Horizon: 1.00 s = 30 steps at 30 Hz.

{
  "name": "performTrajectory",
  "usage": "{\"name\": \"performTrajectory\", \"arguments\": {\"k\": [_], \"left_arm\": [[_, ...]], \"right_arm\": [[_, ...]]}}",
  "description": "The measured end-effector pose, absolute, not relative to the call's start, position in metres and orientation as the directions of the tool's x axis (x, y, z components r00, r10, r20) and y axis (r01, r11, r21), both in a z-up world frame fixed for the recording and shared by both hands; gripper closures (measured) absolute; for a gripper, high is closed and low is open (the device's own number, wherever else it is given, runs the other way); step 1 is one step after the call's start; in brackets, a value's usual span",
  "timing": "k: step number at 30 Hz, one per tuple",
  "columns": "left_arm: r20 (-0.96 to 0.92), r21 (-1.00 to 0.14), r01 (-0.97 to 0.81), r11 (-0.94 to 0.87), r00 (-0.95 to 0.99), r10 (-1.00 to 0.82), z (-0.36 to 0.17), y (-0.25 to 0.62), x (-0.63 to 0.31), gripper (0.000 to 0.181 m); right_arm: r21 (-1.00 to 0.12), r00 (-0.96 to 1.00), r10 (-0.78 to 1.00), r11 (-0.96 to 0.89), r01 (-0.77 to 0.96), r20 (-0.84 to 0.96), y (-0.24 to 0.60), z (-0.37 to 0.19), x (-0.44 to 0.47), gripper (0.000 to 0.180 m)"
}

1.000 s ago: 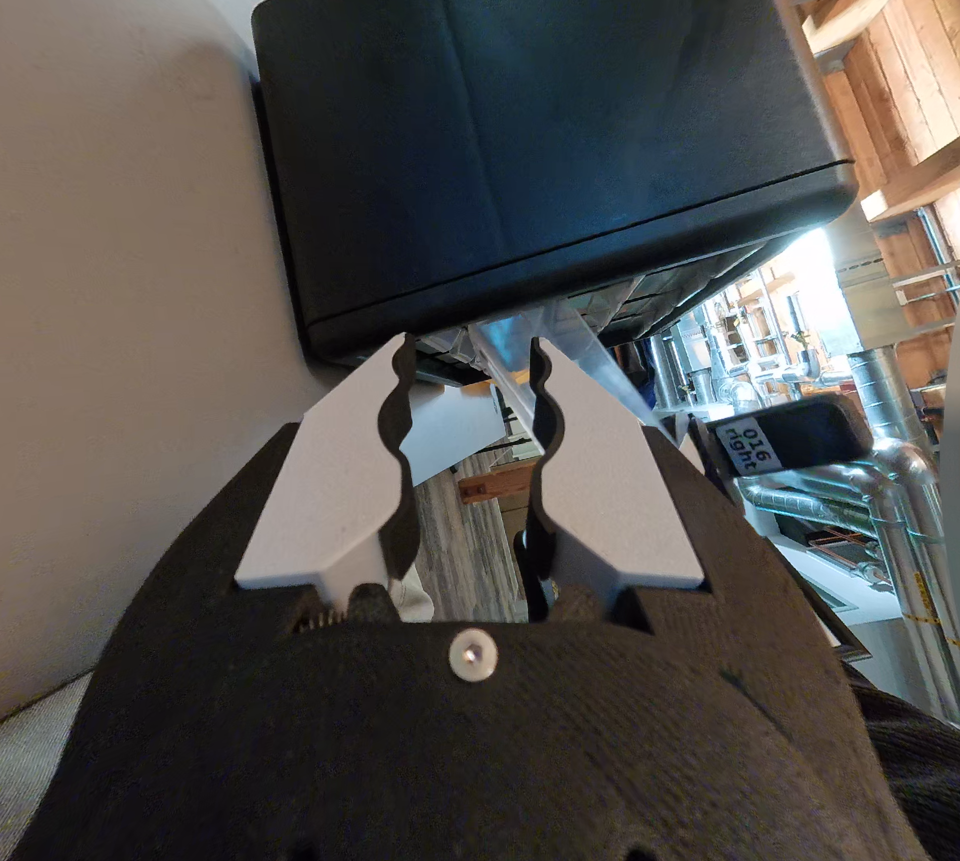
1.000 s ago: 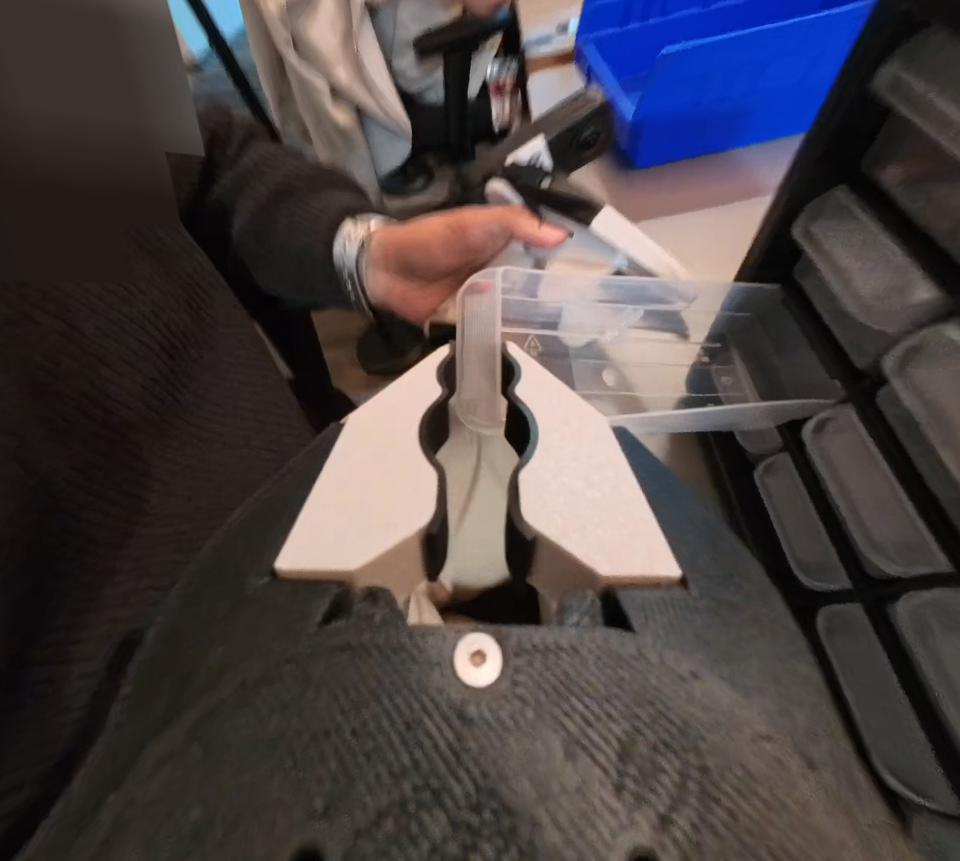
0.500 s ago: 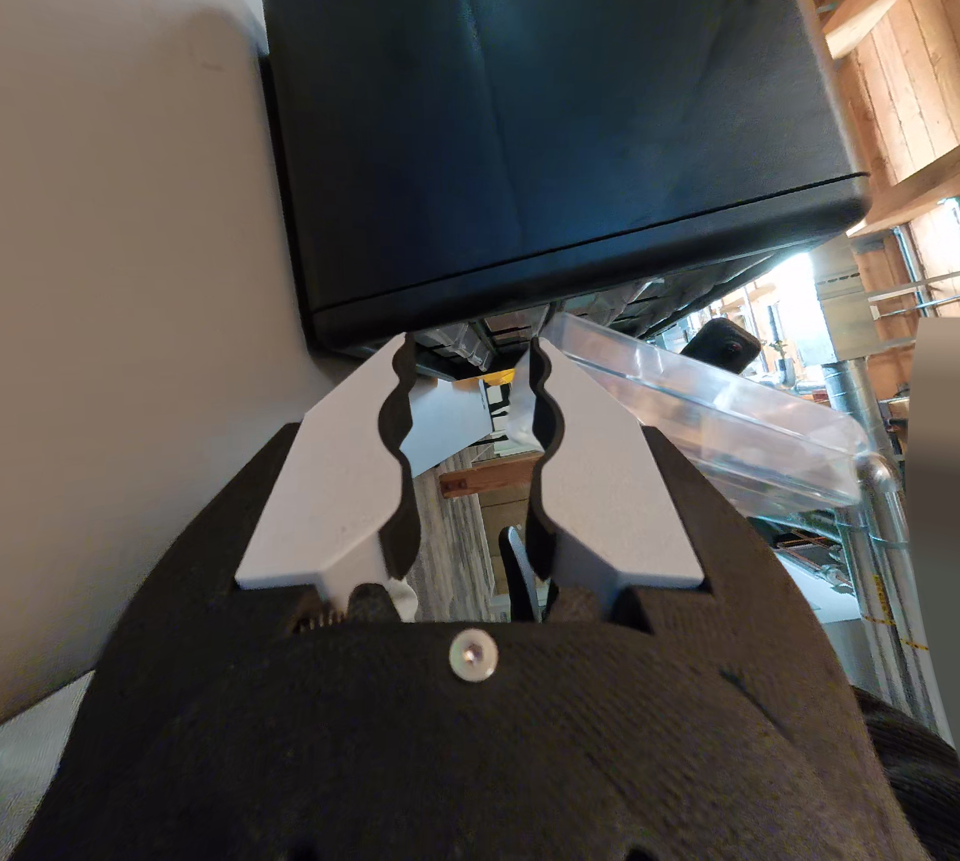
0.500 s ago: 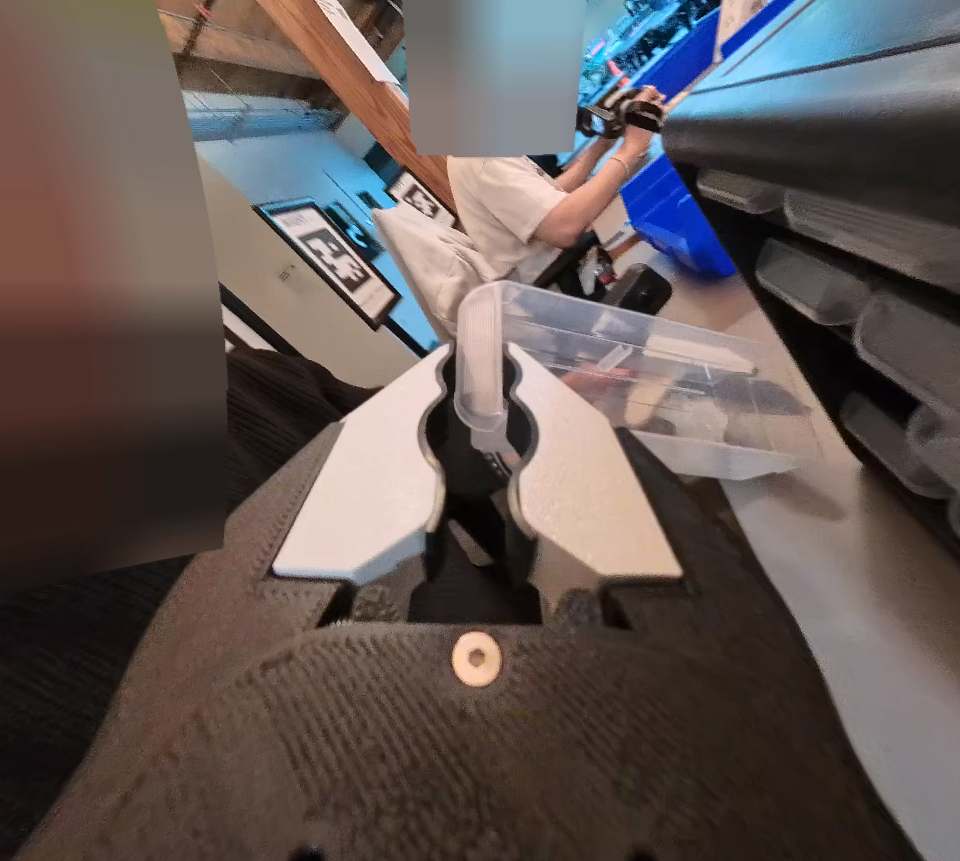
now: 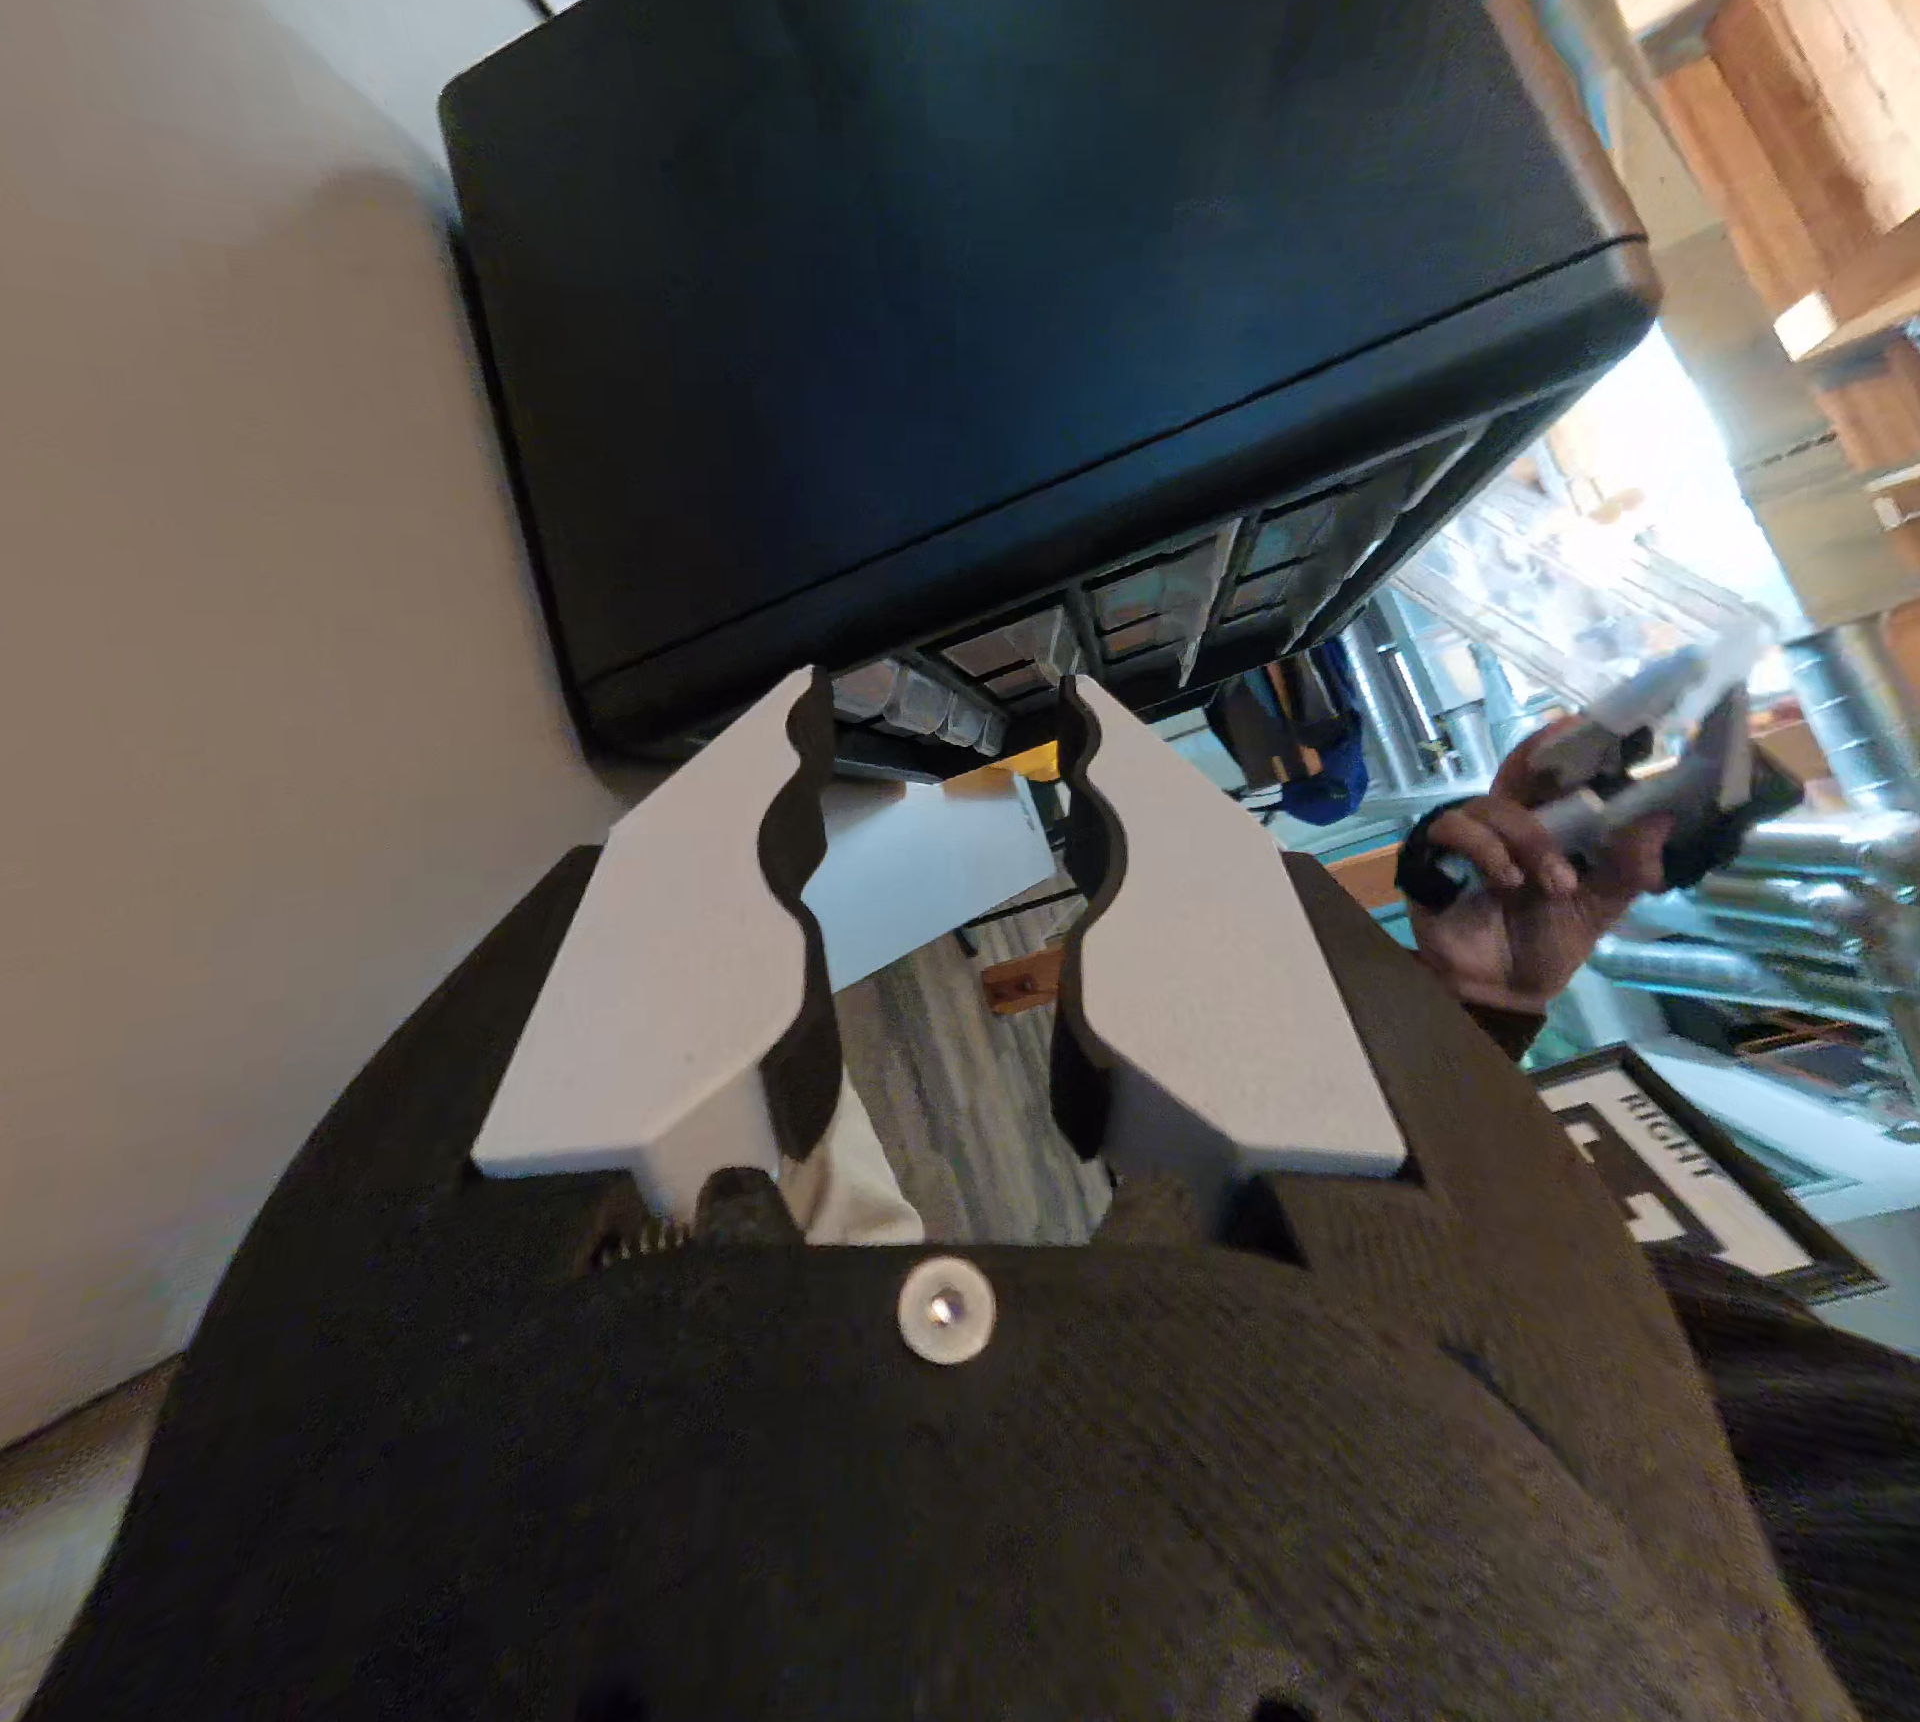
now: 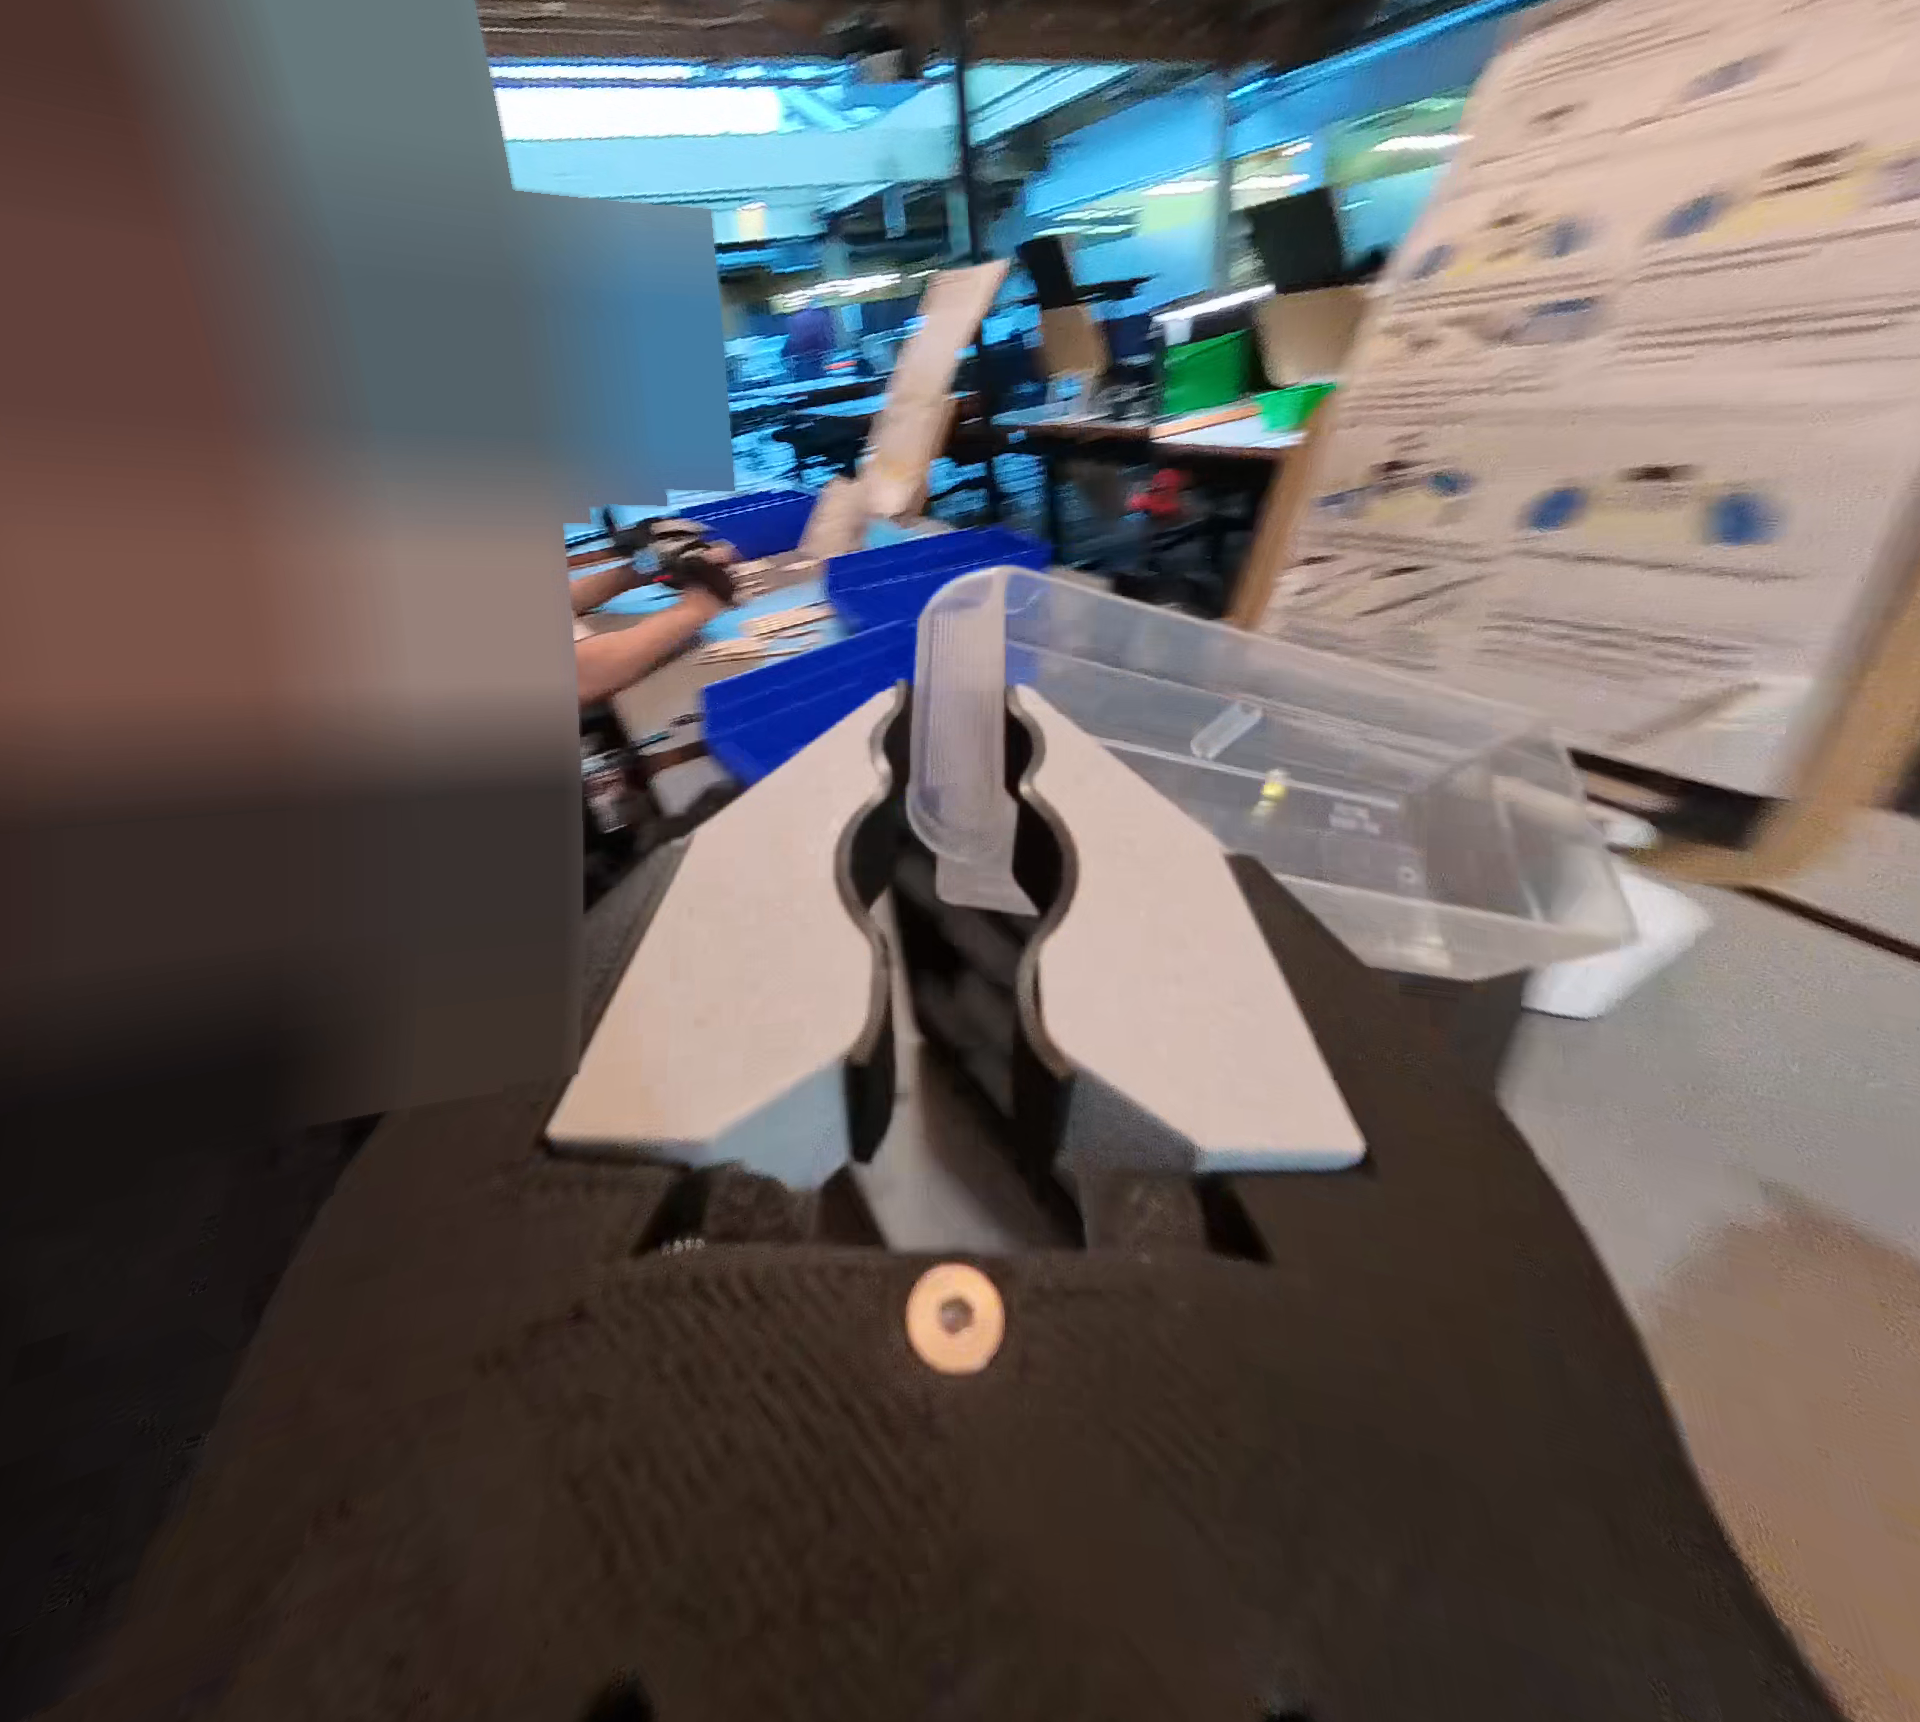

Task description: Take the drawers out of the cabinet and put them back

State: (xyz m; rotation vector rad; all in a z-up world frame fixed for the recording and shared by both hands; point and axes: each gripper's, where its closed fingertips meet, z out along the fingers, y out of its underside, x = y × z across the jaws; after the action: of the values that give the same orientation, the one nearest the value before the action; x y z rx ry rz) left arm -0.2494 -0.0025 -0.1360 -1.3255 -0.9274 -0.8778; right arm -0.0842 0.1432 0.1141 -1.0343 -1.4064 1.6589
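Right wrist view: right gripper clamped on clear drawer handle, drawer tilted in air. Left gripper open, empty, near black cabinet.

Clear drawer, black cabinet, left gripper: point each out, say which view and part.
clear drawer [image 6: 1299, 768]: right wrist view, on its side wall.
black cabinet [image 5: 987, 238]: left wrist view, on its broad dark side panel.
left gripper [image 5: 943, 716]: left wrist view, midway between its fingertips.

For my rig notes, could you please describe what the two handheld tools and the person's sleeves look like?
Both the left tool and right tool have textured black bodies, a silver screw at centre, and pale grey wedge-shaped fingers with wavy black inner pads. The sleeve is dark knit.
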Motion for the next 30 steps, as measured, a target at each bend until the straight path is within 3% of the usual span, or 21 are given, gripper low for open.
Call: {"name": "performTrajectory", "arguments": {"k": [1,4,7,12,17,23,28,30], "left_arm": [[0.911,-0.412,0.909,0.056,0.413,0.004,-0.134,-0.003,-0.249,0.140],[0.887,-0.462,0.885,0.056,0.462,0.017,-0.131,-0.002,-0.248,0.140],[0.879,-0.477,0.878,0.050,0.476,0.023,-0.132,-0.001,-0.246,0.140],[0.873,-0.488,0.868,0.087,0.487,0.033,-0.131,-0.003,-0.250,0.144],[0.869,-0.495,0.865,0.081,0.493,0.046,-0.134,-0.002,-0.251,0.144],[0.880,-0.474,0.878,0.070,0.473,0.039,-0.137,-0.001,-0.250,0.144],[0.874,-0.485,0.872,0.066,0.484,0.029,-0.134,-0.001,-0.248,0.144],[0.866,-0.500,0.864,0.064,0.499,0.029,-0.132,-0.001,-0.246,0.144]], "right_arm": [[-0.989,-0.358,0.926,-0.140,-0.043,-0.115,0.170,0.116,-0.084,0.164],[-1.000,-0.069,0.997,-0.026,-0.017,-0.025,0.273,0.094,-0.094,0.165],[-0.985,0.173,0.983,0.035,0.167,0.064,0.381,0.033,-0.112,0.165],[-0.875,0.325,0.943,-0.095,0.474,0.074,0.493,-0.087,-0.145,0.165],[-0.775,0.312,0.934,-0.064,0.628,0.176,0.529,-0.144,-0.171,0.165],[-0.768,0.312,0.944,-0.121,0.629,0.107,0.530,-0.160,-0.189,0.163],[-0.770,0.327,0.938,-0.126,0.625,0.112,0.533,-0.150,-0.179,0.137],[-0.811,0.344,0.931,-0.109,0.575,0.119,0.530,-0.126,-0.171,0.136]]}}
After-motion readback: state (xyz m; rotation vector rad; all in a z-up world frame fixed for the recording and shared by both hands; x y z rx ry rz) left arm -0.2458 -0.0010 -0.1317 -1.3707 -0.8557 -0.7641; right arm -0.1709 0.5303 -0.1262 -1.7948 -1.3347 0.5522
